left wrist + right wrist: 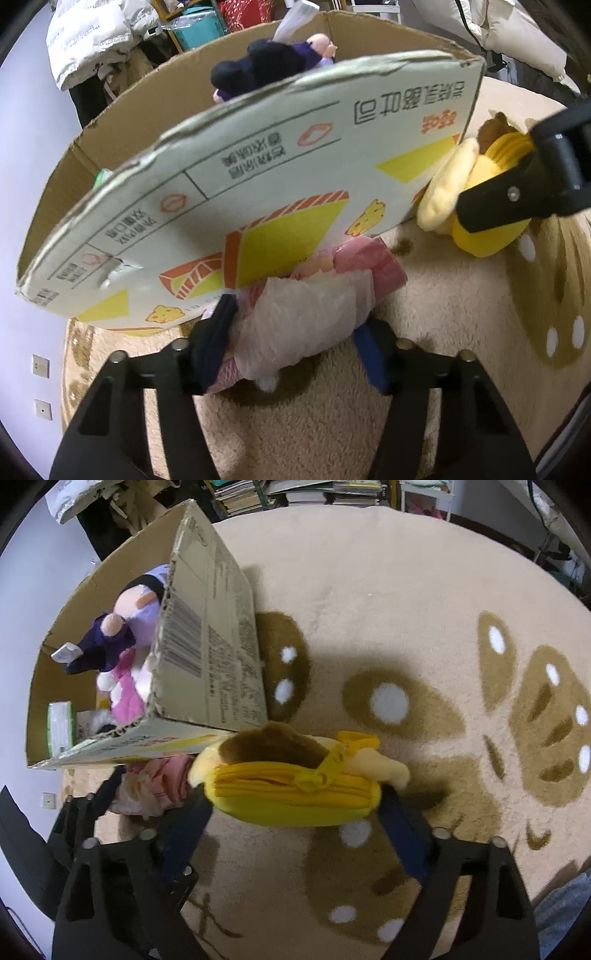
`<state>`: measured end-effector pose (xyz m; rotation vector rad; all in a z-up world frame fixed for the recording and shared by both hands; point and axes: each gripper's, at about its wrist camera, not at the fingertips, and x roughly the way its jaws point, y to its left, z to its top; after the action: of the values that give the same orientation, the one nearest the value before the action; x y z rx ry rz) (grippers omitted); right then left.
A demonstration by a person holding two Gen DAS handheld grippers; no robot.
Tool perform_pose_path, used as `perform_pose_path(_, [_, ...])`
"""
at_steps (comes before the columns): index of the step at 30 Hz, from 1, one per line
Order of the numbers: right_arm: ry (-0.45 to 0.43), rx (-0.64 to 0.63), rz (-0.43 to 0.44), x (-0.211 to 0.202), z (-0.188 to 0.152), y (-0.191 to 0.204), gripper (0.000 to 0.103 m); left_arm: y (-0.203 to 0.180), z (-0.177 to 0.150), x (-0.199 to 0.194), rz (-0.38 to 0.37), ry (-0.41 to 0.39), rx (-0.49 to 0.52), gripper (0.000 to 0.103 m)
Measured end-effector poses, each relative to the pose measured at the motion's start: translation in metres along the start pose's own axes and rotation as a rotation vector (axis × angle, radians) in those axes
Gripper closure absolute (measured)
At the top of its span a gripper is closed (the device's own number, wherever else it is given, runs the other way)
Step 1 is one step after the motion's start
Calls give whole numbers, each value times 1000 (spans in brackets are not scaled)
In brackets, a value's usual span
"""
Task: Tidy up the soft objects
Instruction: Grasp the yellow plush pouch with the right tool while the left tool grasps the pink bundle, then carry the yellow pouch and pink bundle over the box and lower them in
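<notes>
My left gripper (pixel 295 339) is shut on a pink soft bundle in clear plastic wrap (pixel 314 302), held just in front of the printed wall of an open cardboard box (pixel 258 177). The bundle also shows in the right wrist view (pixel 155 786). My right gripper (pixel 295 812) is shut on a yellow plush pouch with a zipper and brown top (pixel 291 782), beside the box's near corner (pixel 207 657). The pouch shows in the left wrist view (pixel 476 192). Inside the box lie a purple and black plush doll (pixel 125 627) and a pink plush (pixel 125 698).
A beige rug with brown and white patterns (pixel 406 627) covers the floor. Stacked books (pixel 295 494) and a white puffy jacket (pixel 92 37) stand behind the box. A green-edged packet (pixel 59 723) lies in the box's corner.
</notes>
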<state>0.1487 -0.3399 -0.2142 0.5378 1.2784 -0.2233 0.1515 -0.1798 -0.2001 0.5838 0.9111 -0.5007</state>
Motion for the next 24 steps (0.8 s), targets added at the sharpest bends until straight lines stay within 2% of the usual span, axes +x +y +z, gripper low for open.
perform_pose_path(3, [-4,-17,-8,1,1,2,17,1,-1,-6,1,-11,7,56])
perform_pose_path(11, [-20,-37,6,-8,-8,11,30,12,-5,-30,-25,-27,-25,63])
perform_pose_path(24, [-99,-80,60,-46,-27,19,32,27,-16,-61,-54,-47,-117,71])
